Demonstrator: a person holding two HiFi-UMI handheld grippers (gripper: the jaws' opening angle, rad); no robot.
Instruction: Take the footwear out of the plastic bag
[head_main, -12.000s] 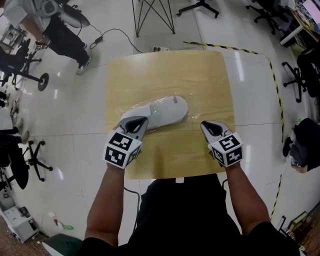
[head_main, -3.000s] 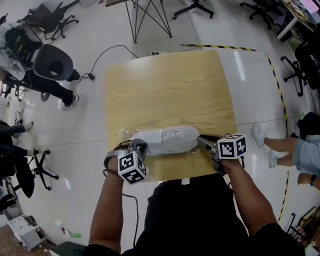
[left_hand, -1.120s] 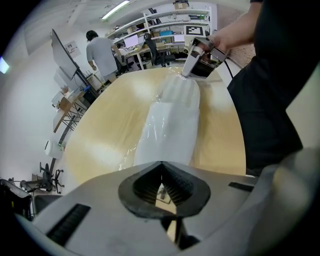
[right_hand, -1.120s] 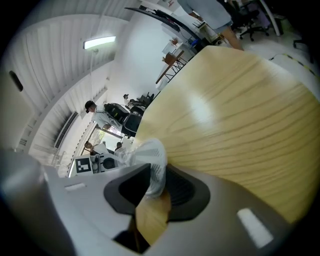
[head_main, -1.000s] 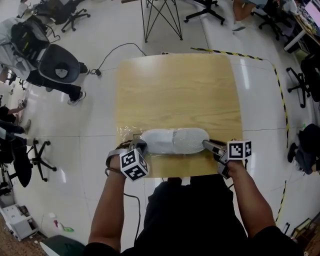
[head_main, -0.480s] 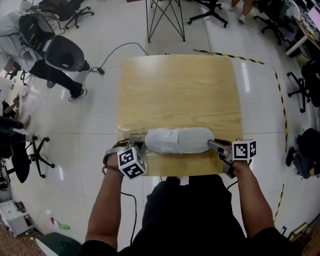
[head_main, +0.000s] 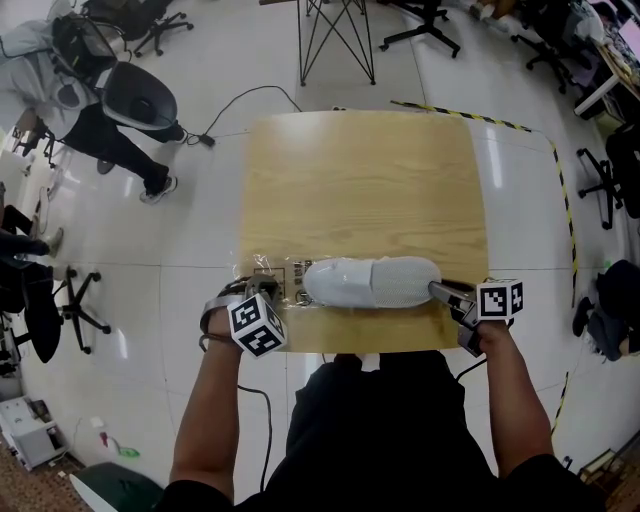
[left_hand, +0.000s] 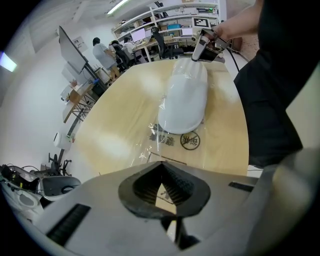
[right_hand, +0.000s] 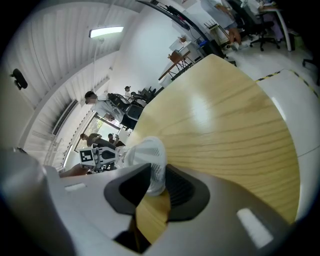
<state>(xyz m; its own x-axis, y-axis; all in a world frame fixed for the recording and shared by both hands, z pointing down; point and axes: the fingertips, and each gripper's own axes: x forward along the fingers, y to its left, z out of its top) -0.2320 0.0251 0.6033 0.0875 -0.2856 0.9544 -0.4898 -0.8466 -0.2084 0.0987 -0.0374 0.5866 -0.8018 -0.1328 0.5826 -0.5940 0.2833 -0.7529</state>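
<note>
The shoe (head_main: 372, 283) is laid on its side along the near edge of the bench (head_main: 360, 180), with the clear plastic bag (left_hand: 170, 142) wrapped glossily over it. It is held from both ends at once, so that bag and shoe can be drawn apart along one line.

The jaws of the left gripper (left_hand: 161, 165) are seen pressed together. The flat, empty end of the bag, marked with dark print, is stretched from the shoe's tip straight into them. It is judged to be nipped there so that the film is anchored and cannot travel with the shoe. That gripper is pointed steeply down at the bench, which keeps the thin film low and flat.

The jaws of the right gripper (right_hand: 157, 170) are held part-way apart and clamped on the opposite end of the shoe, where a white meshed edge fills the gap between the pads. Whether film is caught under the pads as well cannot be made out. A shallower angle is kept here, apparently so that the shoe can be slid level along the wood and not lifted.

Since an empty stretch of bag is already laid out between the left jaws and the shoe, the extraction is judged to be under way but not complete
</note>
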